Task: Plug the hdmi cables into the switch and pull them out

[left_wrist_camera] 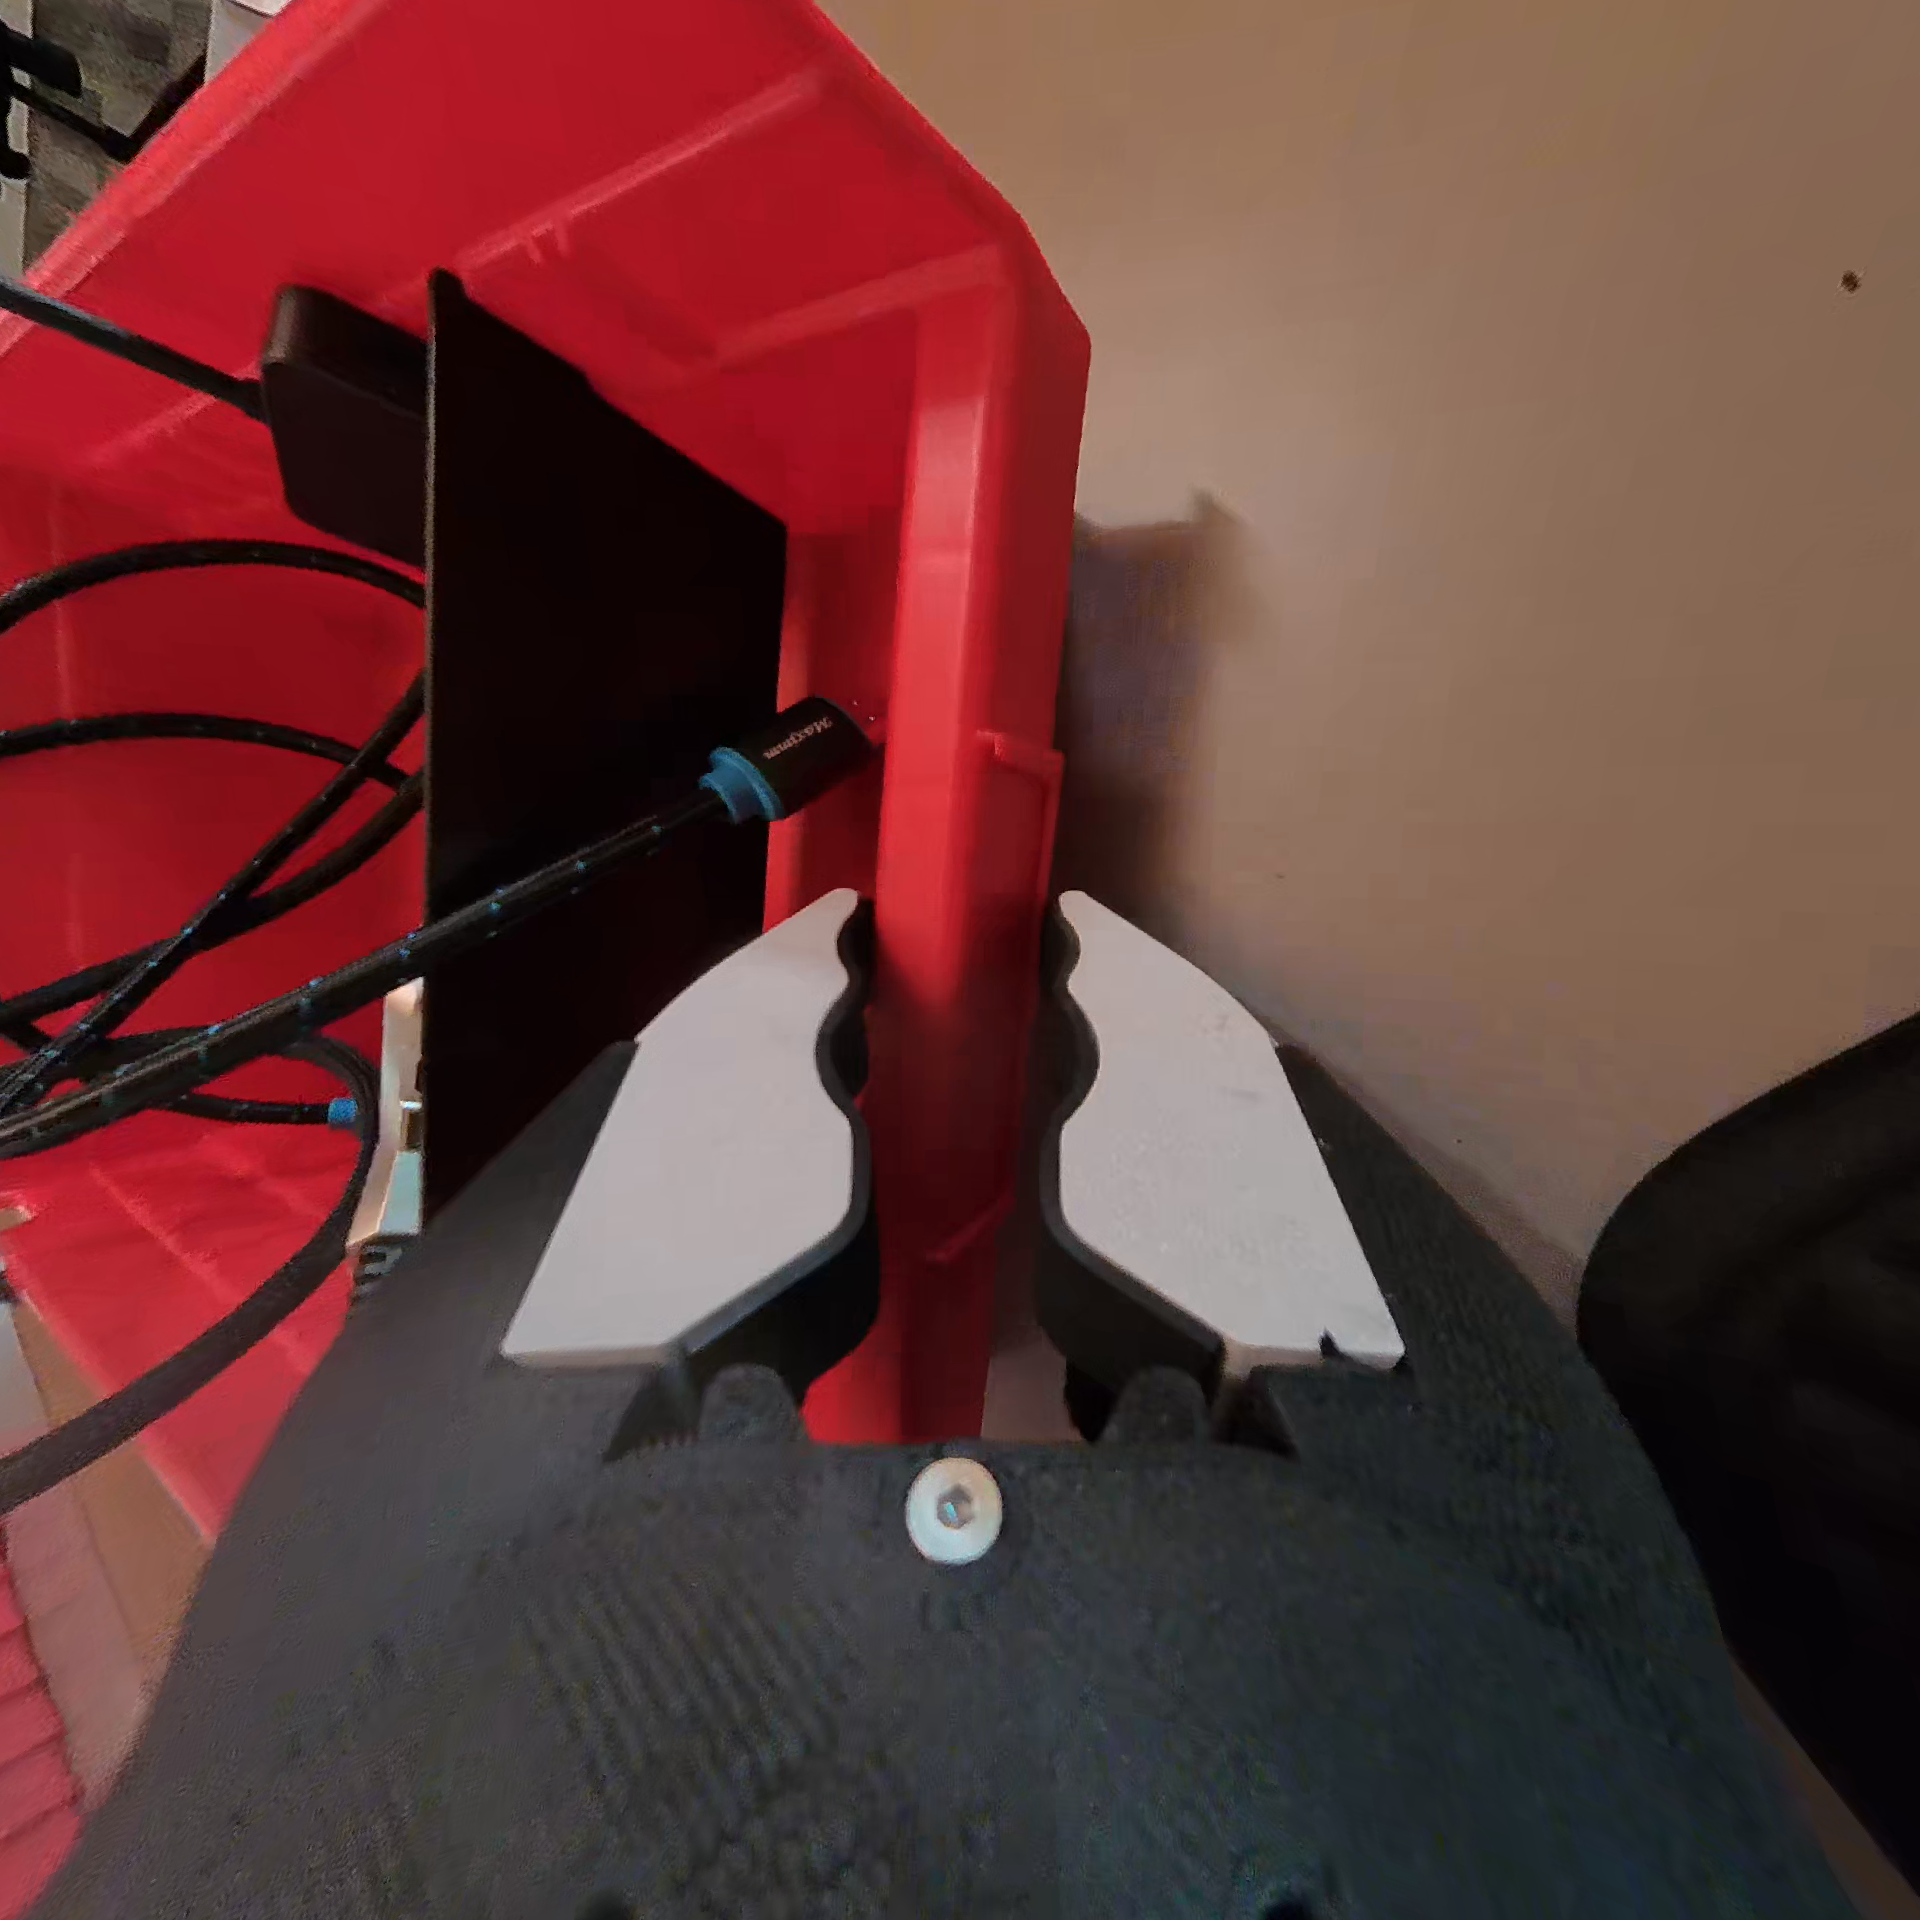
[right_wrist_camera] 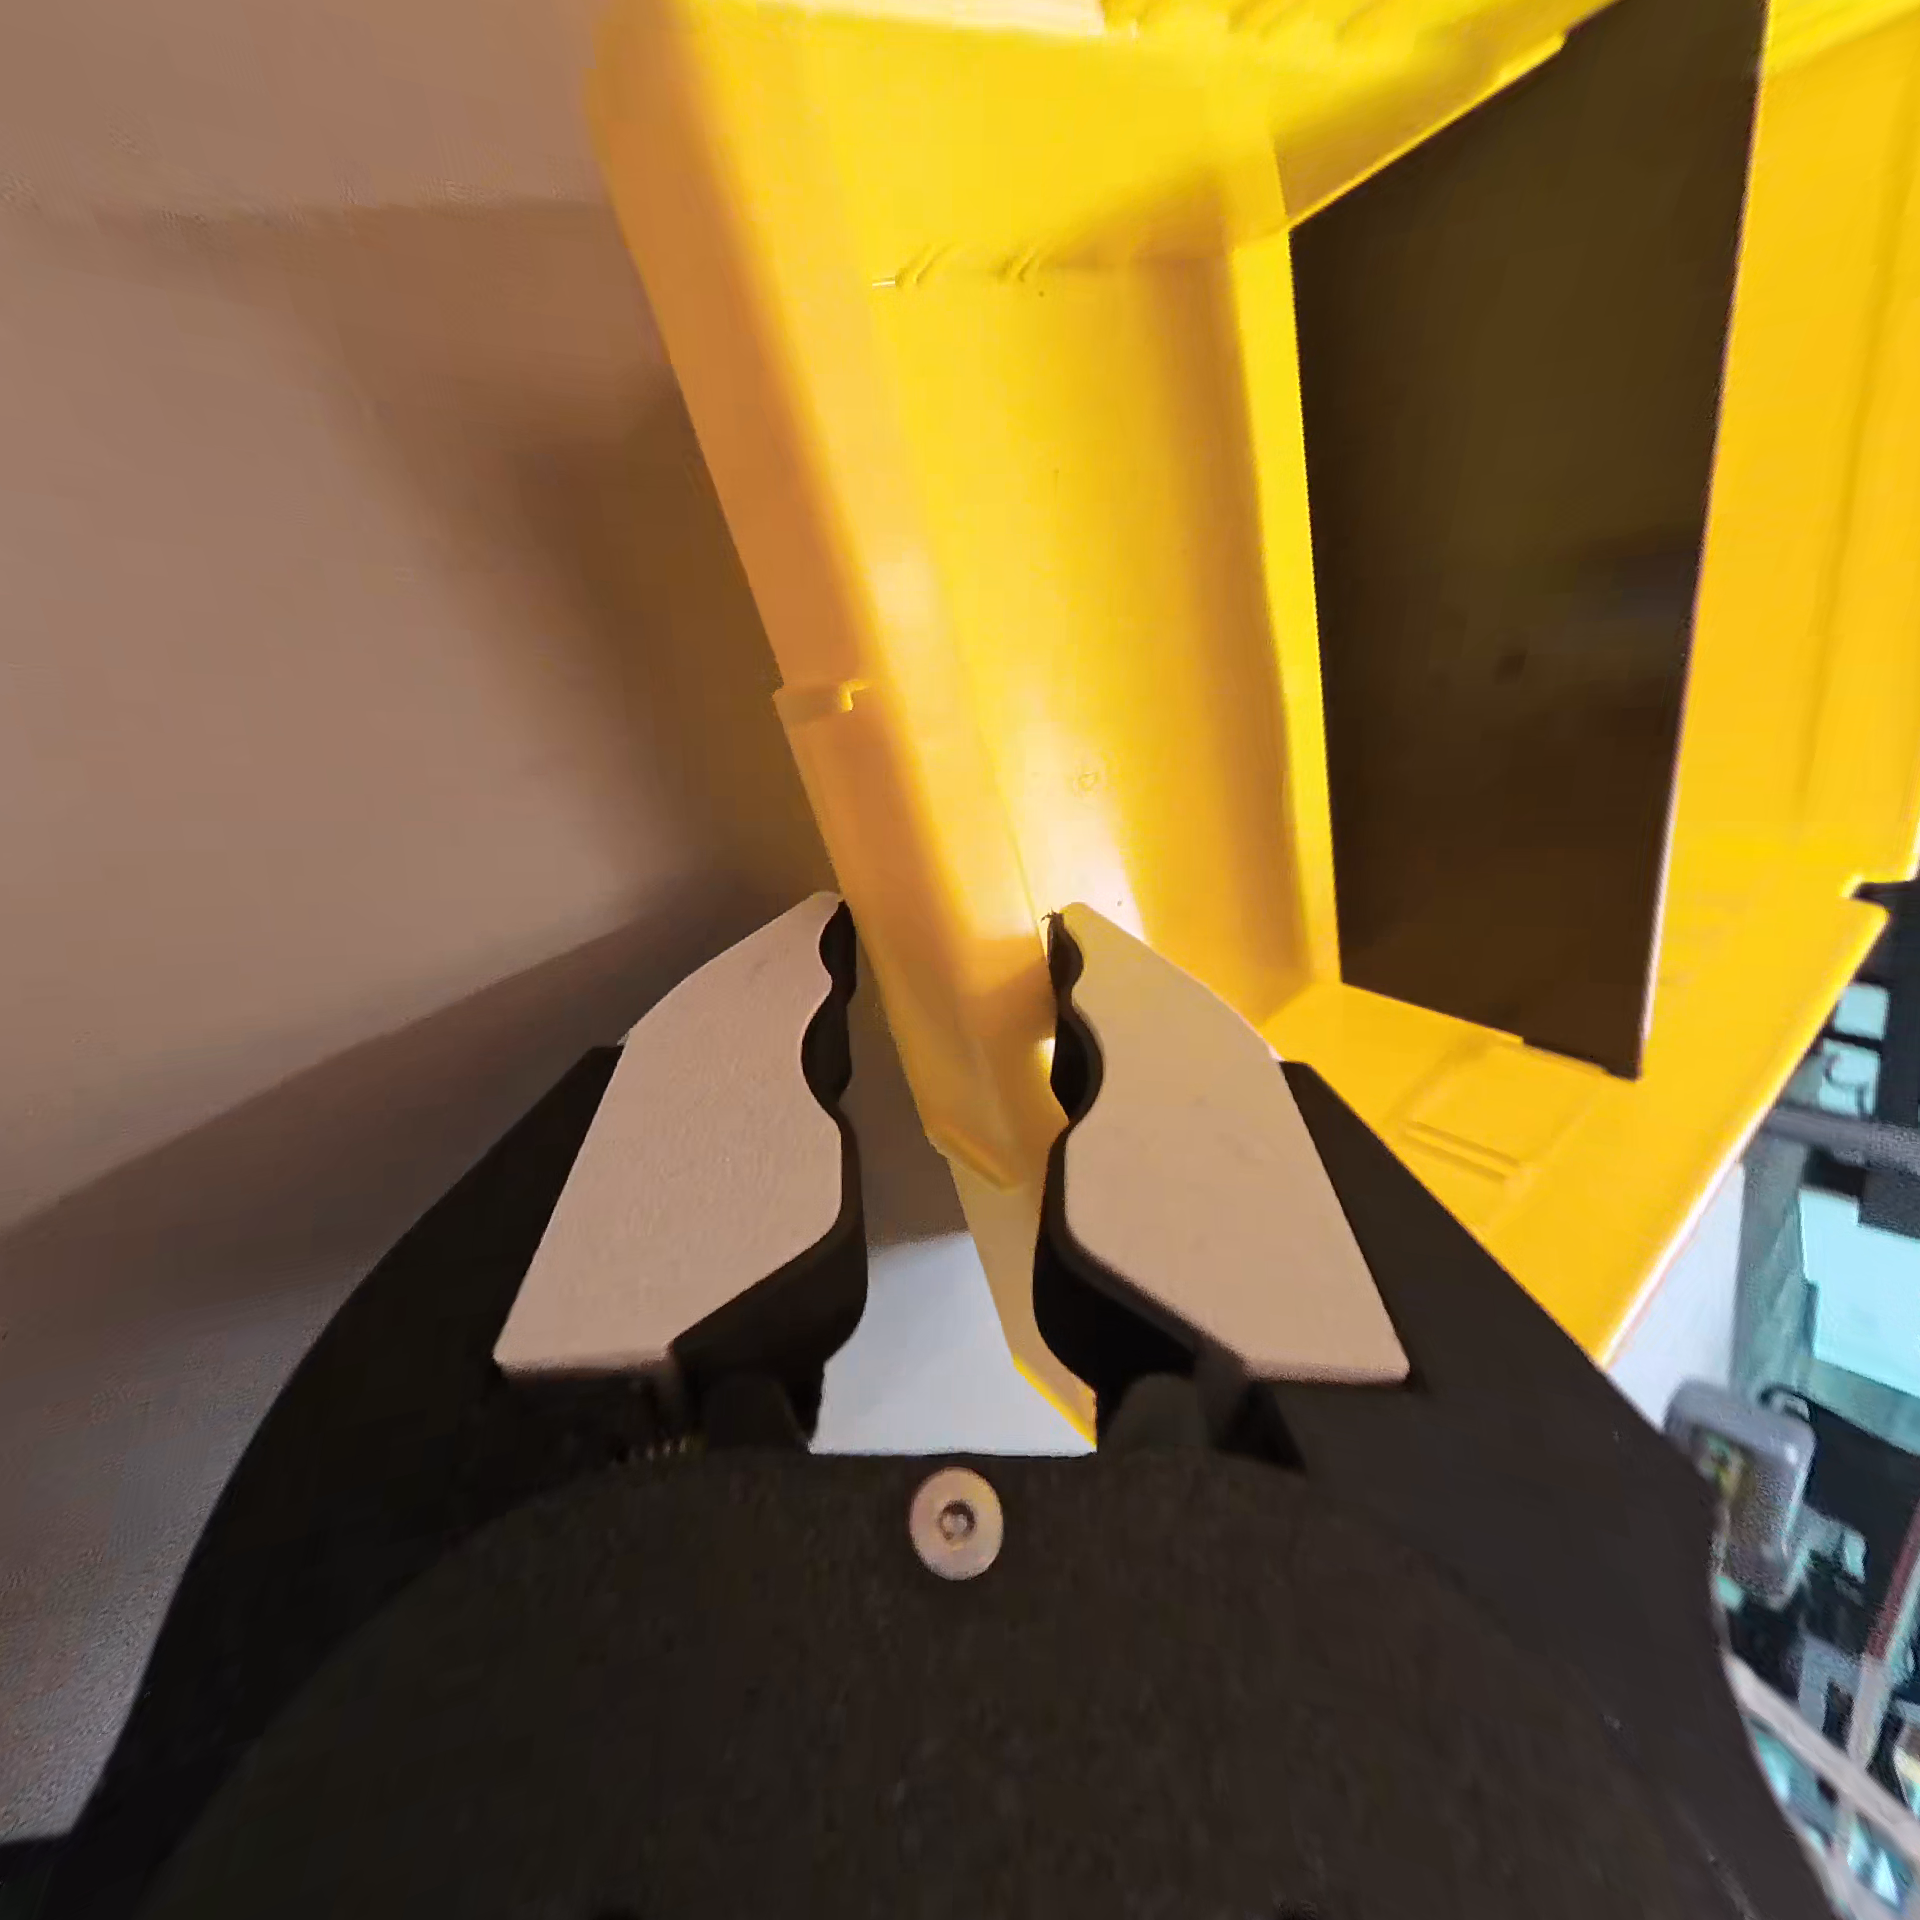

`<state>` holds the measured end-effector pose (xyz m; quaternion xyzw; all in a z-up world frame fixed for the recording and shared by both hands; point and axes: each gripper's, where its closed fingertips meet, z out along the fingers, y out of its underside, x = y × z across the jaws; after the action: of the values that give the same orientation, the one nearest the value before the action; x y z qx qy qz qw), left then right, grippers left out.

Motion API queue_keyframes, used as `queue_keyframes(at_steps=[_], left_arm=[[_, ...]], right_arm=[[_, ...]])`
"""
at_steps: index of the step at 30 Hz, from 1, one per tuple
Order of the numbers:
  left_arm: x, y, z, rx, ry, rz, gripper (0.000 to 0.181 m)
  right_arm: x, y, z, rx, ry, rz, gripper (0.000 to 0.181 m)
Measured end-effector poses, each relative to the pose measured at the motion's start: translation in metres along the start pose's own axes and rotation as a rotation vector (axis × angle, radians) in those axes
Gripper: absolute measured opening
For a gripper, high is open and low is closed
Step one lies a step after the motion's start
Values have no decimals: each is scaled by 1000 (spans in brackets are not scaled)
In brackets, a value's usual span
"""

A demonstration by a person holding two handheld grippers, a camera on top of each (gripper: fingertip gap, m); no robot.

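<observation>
My left hand-held gripper (left_wrist_camera: 956, 1023) is narrowed onto the side wall of a red plastic bin (left_wrist_camera: 966, 644), one finger inside, one outside. Inside the bin, left of centre in the frame, braided black HDMI cables (left_wrist_camera: 208, 935) loop past a black divider panel (left_wrist_camera: 592, 748); one black plug with a blue collar (left_wrist_camera: 800, 753) lies against the wall. My right hand-held gripper (right_wrist_camera: 951, 1023) clamps the wall of a yellow plastic bin (right_wrist_camera: 935, 665), with a black divider (right_wrist_camera: 1507, 623) at right.
</observation>
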<state>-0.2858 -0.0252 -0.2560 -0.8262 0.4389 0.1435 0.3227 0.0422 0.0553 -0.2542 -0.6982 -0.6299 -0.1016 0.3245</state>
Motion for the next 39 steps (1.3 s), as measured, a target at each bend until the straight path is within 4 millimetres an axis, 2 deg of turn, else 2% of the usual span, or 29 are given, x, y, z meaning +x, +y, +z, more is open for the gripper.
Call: queue_keyframes(at_steps=[1,5,8,14,16,18,20,22,24,26,29,31,34,39], left_arm=[[0,-1,1,12,8,-13,31],[-3,-3,4,14,20,-35,31],[-7,-2,7,17,23,-42,31],[-27,3,18,8,22,-60,32],[-41,8,23,5,5,-113,37],[-53,15,25,-3,-24,-178,43],[-57,17,22,7,-29,-218,45],[-58,13,16,37,-19,-255,44],[-62,0,4,109,-14,-294,35],[-68,-19,-13,219,30,-381,35],[-98,-40,-31,332,11,-505,31],[-121,-51,-33,357,-14,-557,31],[-152,-64,-20,353,-32,-642,31],[-190,-73,21,232,-63,-743,29]], right_arm=[[5,9,0,-17,17,16,35],[32,41,8,-81,84,36,35],[51,58,17,-96,100,48,34],[86,74,34,-119,110,124,36],[88,64,31,-53,70,208,36],[89,30,13,150,20,311,36],[90,-4,-14,360,-26,411,38],[94,-28,-34,522,-45,497,37],[98,-42,-45,634,-55,571,36],[99,-51,-44,714,-70,646,35],[91,-57,-30,785,-94,708,32],[81,-60,-21,806,-113,703,30],[69,-62,-17,811,-88,633,27],[56,-66,-20,829,-49,518,15]])
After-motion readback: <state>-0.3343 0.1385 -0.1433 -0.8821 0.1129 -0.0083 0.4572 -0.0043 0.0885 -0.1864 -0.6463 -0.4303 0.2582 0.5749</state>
